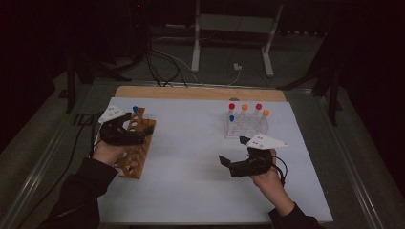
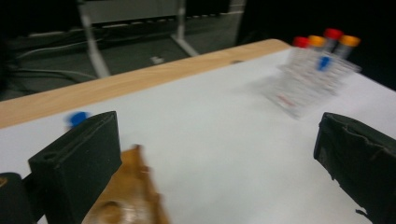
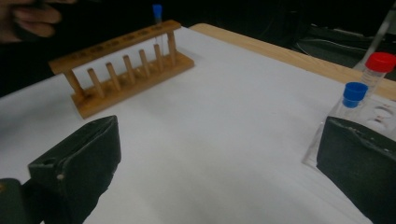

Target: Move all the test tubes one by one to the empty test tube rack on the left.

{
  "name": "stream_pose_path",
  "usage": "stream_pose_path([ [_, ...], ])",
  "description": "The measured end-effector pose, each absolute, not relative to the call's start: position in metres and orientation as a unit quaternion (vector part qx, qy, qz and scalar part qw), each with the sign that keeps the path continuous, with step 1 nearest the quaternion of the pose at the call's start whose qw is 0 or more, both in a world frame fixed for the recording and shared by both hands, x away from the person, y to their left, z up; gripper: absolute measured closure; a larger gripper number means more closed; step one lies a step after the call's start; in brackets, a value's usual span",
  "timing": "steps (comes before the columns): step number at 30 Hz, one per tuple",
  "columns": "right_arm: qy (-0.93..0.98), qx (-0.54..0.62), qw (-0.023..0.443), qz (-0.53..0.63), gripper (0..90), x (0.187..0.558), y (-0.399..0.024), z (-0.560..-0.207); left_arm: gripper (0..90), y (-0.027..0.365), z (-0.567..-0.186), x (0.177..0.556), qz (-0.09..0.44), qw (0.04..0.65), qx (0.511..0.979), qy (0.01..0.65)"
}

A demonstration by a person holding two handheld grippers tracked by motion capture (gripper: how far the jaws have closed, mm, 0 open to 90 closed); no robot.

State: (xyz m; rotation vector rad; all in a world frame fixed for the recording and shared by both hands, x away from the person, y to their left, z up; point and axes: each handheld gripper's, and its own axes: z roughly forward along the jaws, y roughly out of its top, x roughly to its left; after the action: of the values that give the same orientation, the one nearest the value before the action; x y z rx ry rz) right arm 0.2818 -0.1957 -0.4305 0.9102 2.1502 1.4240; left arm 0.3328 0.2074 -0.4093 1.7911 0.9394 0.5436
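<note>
A wooden tube rack lies at the left of the white mat, with one blue-capped tube standing at its far end. My left gripper hovers over this rack, open and holding nothing; its own view shows the wide jaws above the wooden rack and the blue cap. A clear rack at the right back holds several tubes with red, orange and blue caps. My right gripper hangs open in front of it, beside a blue-capped tube and a red-capped one.
The mat lies on a wooden tabletop whose bare far edge shows behind it. Beyond the table stand the legs of a white metal frame, and cables run over the dark floor. Between the two racks the mat is bare.
</note>
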Motion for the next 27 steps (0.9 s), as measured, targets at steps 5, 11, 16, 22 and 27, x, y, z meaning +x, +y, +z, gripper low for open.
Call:
stream_pose_path([
  [5, 0.766, 0.332, 0.211, 0.509, 0.0, 0.291, -0.198, -0.43, 1.5, 0.192, -0.421, 0.312, 0.195, 0.515, 0.754, 0.358],
  [11, 0.767, 0.339, 0.233, 0.492, 0.0, 0.308, -0.2, -0.43, 1.5, 0.173, -0.436, 0.292, 0.175, 0.516, 0.776, 0.318],
  [16, 0.759, 0.353, 0.241, 0.492, 0.0, 0.324, -0.203, -0.431, 1.5, 0.163, -0.447, 0.28, 0.16, 0.526, 0.78, 0.299],
  [22, 0.75, 0.376, 0.253, 0.482, 5.4, 0.343, -0.207, -0.439, 1.5, 0.154, -0.456, 0.269, 0.156, 0.524, 0.788, 0.284],
  [27, 0.745, 0.397, 0.26, 0.469, 9.3, 0.359, -0.21, -0.449, 1.5, 0.152, -0.463, 0.268, 0.154, 0.517, 0.792, 0.285],
])
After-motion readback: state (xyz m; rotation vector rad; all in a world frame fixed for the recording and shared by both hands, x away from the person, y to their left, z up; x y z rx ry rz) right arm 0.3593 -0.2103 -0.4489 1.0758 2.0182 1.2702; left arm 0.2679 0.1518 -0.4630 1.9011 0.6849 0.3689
